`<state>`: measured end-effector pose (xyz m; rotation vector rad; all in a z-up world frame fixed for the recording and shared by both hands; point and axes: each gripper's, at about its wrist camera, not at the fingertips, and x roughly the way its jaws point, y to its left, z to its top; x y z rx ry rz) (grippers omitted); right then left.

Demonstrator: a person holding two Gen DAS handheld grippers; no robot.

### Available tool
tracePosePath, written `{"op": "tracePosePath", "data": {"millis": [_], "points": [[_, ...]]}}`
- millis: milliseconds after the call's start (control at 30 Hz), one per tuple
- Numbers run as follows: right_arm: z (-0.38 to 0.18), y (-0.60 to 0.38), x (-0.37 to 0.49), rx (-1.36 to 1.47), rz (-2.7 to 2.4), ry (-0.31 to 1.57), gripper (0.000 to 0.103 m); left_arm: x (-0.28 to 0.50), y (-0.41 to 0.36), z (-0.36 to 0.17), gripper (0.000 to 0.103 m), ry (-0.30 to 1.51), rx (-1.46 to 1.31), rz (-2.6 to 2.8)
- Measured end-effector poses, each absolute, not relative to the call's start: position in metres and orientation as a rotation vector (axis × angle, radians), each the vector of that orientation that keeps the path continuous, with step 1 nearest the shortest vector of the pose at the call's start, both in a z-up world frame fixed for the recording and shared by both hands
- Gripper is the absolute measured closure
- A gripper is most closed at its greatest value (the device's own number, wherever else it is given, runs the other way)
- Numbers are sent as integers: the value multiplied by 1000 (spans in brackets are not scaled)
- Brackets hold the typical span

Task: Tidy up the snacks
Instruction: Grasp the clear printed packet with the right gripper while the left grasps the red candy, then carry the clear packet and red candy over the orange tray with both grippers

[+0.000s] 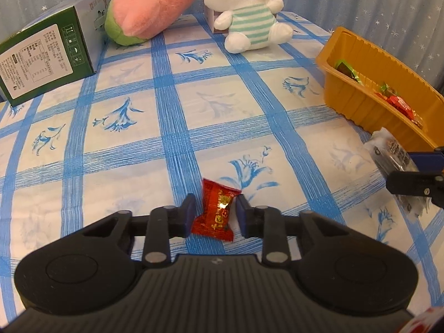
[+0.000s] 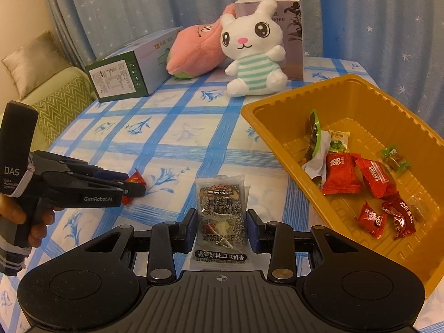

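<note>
Red candy [image 1: 215, 211] lies on the blue-checked cloth [image 1: 194, 105], squarely between the 2 fingers of the left gripper [image 1: 213, 213]. Its twisted top end pokes out past the fingertips and its flared lower end reaches back toward the gripper body. The blue pads flank the wrapper closely at its waist, narrowed to about the candy's width; the right pad meets the wrapper, while at the left pad a firm pinch cannot be told. From the right wrist view, the same gripper [image 2: 136, 187] comes in from the left, held by a hand [image 2: 33, 219], with the candy [image 2: 134, 183] showing red at its tips, low on the cloth.

The right gripper [image 2: 222, 222] pinches a clear sesame bar packet [image 2: 220, 222] by its 2 long edges, pads pressed on either side. The packet stands lengthwise along the fingers, its top beyond the tips and its printed bottom edge near the gripper body. In the left wrist view that packet [image 1: 394, 155] shows at the far right, just beside the tray.

The gold tray [image 2: 266, 102] sits to the right on the cloth, holding several red-wrapped and green-wrapped snacks [image 2: 341, 177]. At the far edge sit a white bunny [image 2: 252, 52], a pink plush [image 2: 194, 47] and a green box [image 2: 119, 80].
</note>
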<state>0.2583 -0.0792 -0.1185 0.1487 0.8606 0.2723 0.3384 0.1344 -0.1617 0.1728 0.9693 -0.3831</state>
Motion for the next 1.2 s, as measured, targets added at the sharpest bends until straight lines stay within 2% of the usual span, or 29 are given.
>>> {"op": "tracePosePath", "data": {"millis": [300, 733, 1200], "points": [[-114, -79, 256, 151, 288, 853, 65, 326, 139, -149, 85, 952, 133, -375], [-94, -87, 234, 168, 320, 817, 65, 271, 141, -93, 85, 878, 38, -379], [-72, -127, 196, 196, 317, 762, 65, 218, 90, -54, 85, 826, 31, -419]]}}
